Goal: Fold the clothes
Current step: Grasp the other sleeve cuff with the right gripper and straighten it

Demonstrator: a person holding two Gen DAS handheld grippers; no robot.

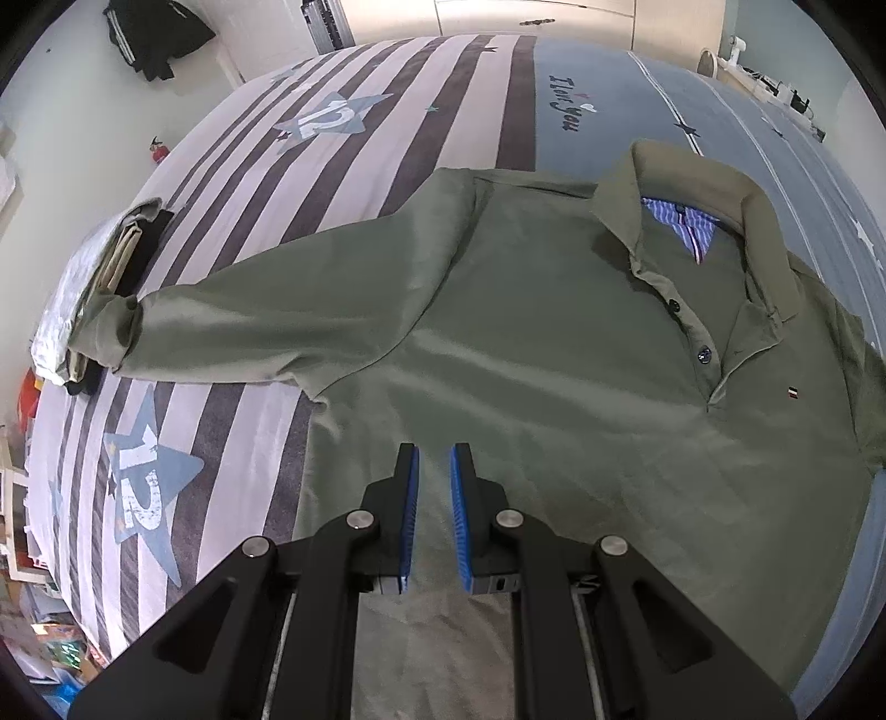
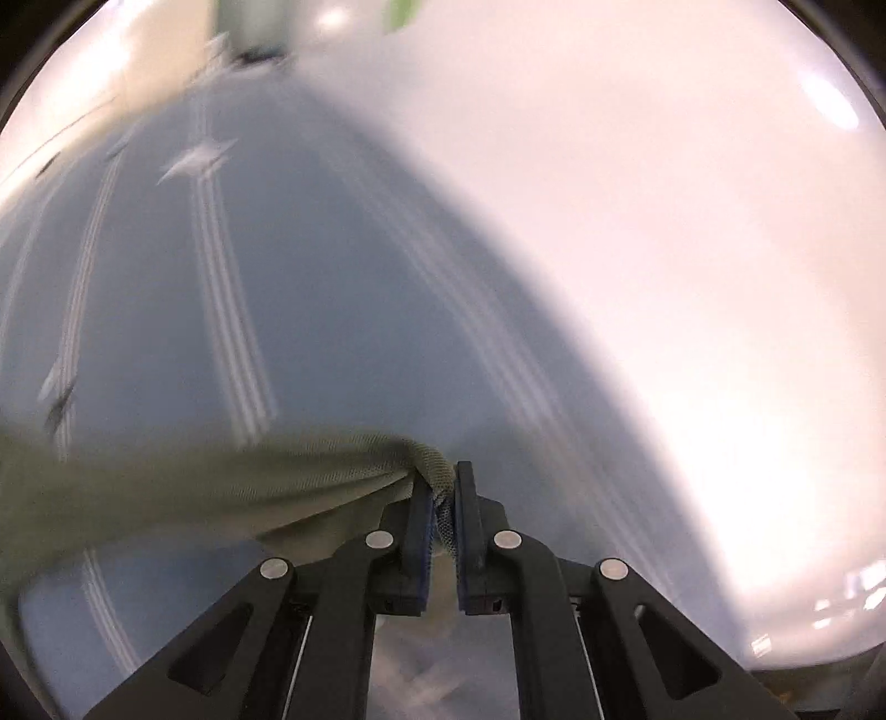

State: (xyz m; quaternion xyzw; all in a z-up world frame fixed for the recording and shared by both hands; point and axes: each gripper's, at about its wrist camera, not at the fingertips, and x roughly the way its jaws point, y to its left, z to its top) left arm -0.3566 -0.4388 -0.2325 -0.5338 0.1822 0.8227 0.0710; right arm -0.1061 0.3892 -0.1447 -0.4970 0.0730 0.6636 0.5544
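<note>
Two tools: right tool (image 2: 441, 501) pinched on shirt (image 1: 554, 360) edge, lifted off bed (image 1: 387, 111); left tool (image 1: 433, 459) nearly shut, empty, just above shirt body. Carry edge across slowly, taut, aligned with opposite side.

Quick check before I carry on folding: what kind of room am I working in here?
Most likely a bedroom. The olive polo shirt lies spread on a bed with a striped, star-printed cover, a stack of folded clothes sits near its edge, and a dark jacket hangs on the wall behind.
</note>
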